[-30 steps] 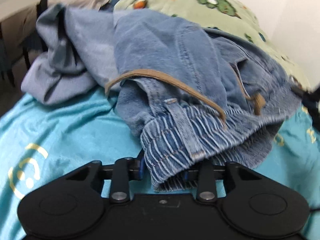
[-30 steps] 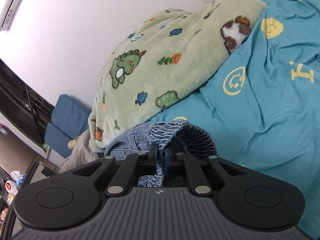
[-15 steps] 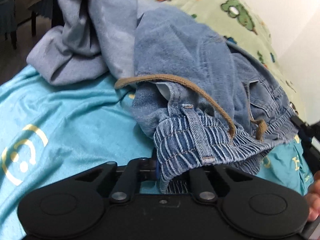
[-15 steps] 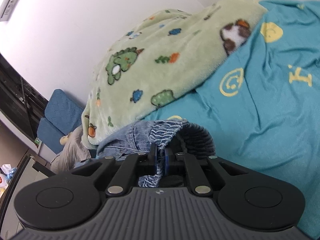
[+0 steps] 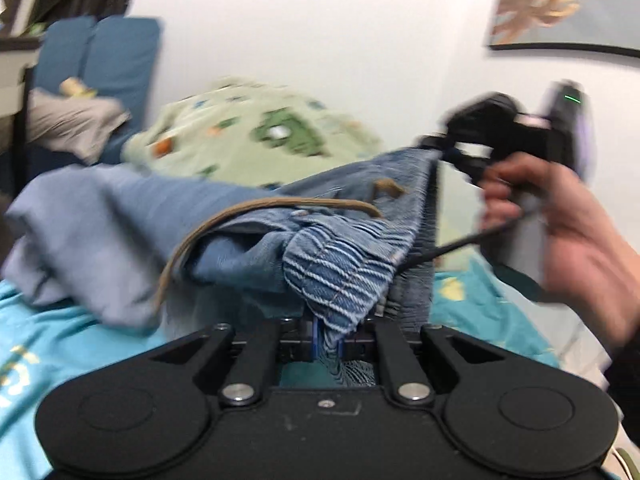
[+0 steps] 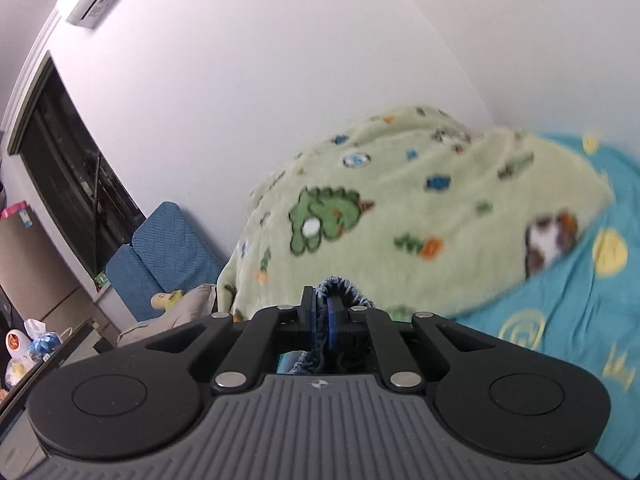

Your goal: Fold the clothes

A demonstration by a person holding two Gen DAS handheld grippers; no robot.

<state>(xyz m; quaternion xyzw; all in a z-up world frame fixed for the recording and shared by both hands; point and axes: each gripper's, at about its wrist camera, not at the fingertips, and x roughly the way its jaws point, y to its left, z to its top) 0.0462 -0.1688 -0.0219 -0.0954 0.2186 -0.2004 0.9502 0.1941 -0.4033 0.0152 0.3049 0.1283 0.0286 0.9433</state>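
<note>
Blue denim jeans (image 5: 344,248) with a brown drawstring (image 5: 248,216) hang lifted above the teal bed sheet (image 5: 48,344). My left gripper (image 5: 329,340) is shut on one end of the striped waistband. My right gripper (image 6: 320,320) is shut on the other end of the waistband (image 6: 335,289); in the left wrist view it (image 5: 444,152) shows at the upper right, held by a hand (image 5: 568,240), with the waistband stretched between the two grippers.
A grey-blue garment (image 5: 92,232) lies heaped at the left on the bed. A green dinosaur blanket (image 6: 400,216) is piled by the white wall. A blue chair (image 6: 168,248) and a dark shelf stand beyond the bed's left side.
Both grippers have risen with the jeans, lifting the waistband off the bed and spreading it. The right gripper now shows high in the left wrist view.
</note>
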